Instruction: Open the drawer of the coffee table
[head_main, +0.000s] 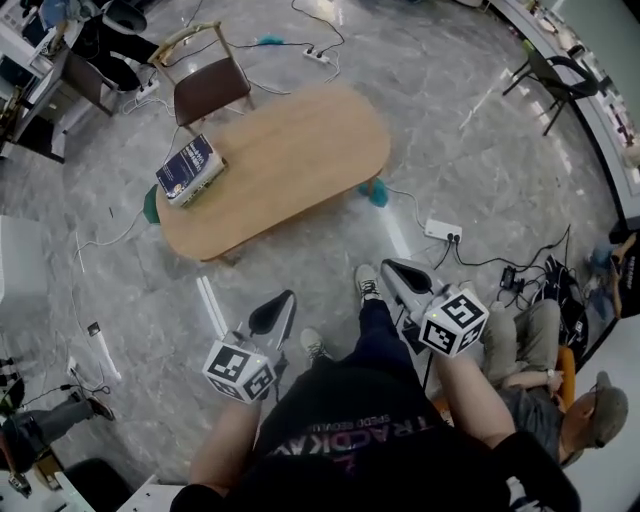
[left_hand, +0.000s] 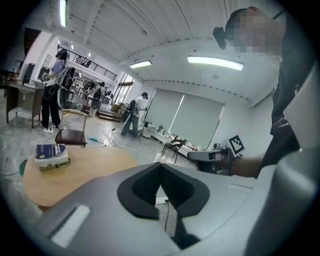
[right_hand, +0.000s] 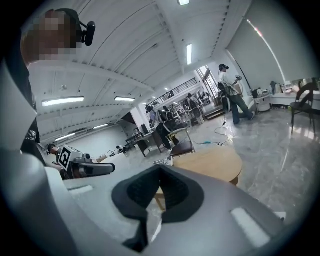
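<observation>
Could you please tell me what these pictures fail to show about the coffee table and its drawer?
- Drawer: in the head view, hidden beneath the coffee table top. In the gripper views, the left gripper and right gripper bodies cover much of the table's side.
- Book title: too small in every view.

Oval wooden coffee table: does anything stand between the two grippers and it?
Nothing visible does. Between the left gripper, the right gripper and the oval wooden coffee table there is grey marble floor, with a white power strip and its cables lying flat at the right. The drawer shows in no view.
</observation>
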